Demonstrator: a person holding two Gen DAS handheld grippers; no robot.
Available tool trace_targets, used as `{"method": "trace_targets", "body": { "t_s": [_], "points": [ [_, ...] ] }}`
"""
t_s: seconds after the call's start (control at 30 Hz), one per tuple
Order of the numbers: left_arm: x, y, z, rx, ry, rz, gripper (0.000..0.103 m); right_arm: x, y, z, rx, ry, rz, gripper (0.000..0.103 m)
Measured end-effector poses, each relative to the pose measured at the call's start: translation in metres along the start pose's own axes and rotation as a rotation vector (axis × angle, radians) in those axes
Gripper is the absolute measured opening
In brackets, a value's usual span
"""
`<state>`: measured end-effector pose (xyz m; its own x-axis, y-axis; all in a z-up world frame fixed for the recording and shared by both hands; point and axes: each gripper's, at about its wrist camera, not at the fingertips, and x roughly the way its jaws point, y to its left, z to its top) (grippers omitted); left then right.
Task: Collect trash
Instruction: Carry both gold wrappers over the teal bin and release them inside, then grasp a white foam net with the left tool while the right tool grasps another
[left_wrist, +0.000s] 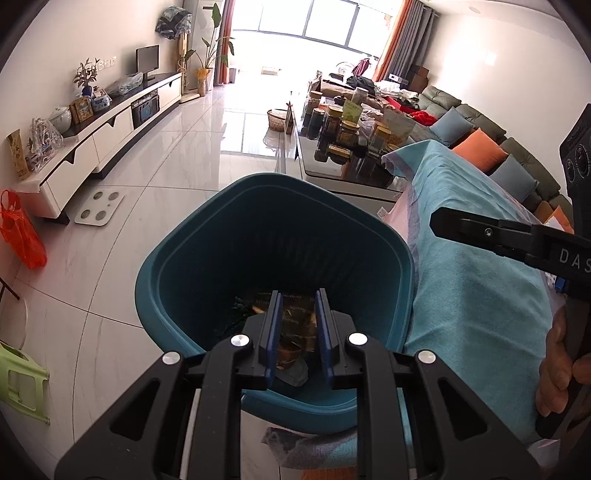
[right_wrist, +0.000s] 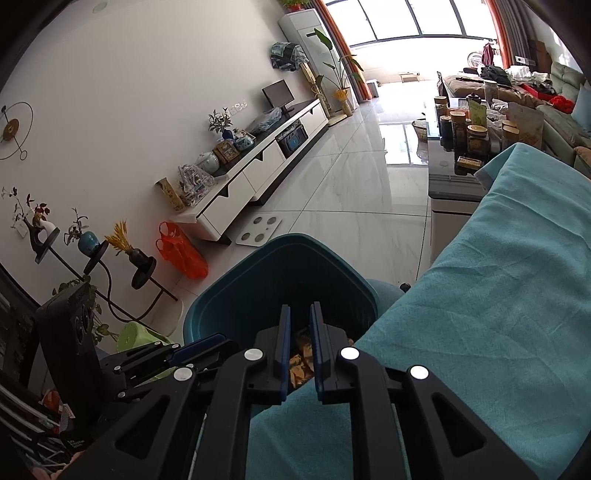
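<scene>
The bench (left_wrist: 480, 280), draped in a teal cloth, fills the right of both views from about 1 to 5 o'clock, and what shows of its top carries no litter, so the clearing looks largely done, though part of it is out of frame. Just beside its edge, on the tiled floor, stands the teal trash bin (left_wrist: 273, 206), and at its bottom lies trash (left_wrist: 295, 328): a crumpled dark wrapper with orange print. The left gripper (left_wrist: 295, 332) hangs over the bin's 6 o'clock rim, fingers slightly spread and pinching nothing. The right gripper (right_wrist: 298, 347), over the bin's 3 o'clock rim by the bench edge, has its fingers narrowly parted and empty too. I judge both drops complete.
</scene>
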<state>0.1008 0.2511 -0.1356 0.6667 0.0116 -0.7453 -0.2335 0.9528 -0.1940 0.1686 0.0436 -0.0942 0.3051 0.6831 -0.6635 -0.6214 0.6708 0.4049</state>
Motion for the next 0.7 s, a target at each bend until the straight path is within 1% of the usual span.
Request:
{"method": "trace_targets", "body": {
  "t_s": [0.07,0.13,0.2,0.33,0.47,0.57,0.7],
  "points": [
    [-0.006,-0.005,0.000,0.011,-0.014,-0.002,0.022,-0.005,-0.002,-0.002,0.006,-0.008,0.001,0.011],
    [-0.014,-0.010,-0.001,0.027,-0.038,-0.009,0.032,-0.011,-0.004,-0.006,0.006,-0.016,0.001,0.015],
    [-0.023,-0.017,-0.003,0.047,-0.063,-0.018,0.035,-0.021,-0.004,-0.009,0.000,-0.031,-0.003,0.018],
    [-0.042,-0.038,-0.002,0.097,-0.116,-0.060,0.044,-0.046,-0.005,-0.016,-0.018,-0.077,-0.014,0.022],
    [-0.057,-0.063,-0.001,0.137,-0.154,-0.124,0.049,-0.081,-0.007,-0.025,-0.044,-0.139,-0.042,0.028],
    [-0.063,-0.091,-0.003,0.183,-0.165,-0.177,0.051,-0.110,-0.010,-0.033,-0.058,-0.191,-0.074,0.030],
    [-0.066,-0.132,-0.008,0.249,-0.162,-0.247,0.052,-0.149,-0.023,-0.048,-0.057,-0.251,-0.123,0.038]
  ]
}}
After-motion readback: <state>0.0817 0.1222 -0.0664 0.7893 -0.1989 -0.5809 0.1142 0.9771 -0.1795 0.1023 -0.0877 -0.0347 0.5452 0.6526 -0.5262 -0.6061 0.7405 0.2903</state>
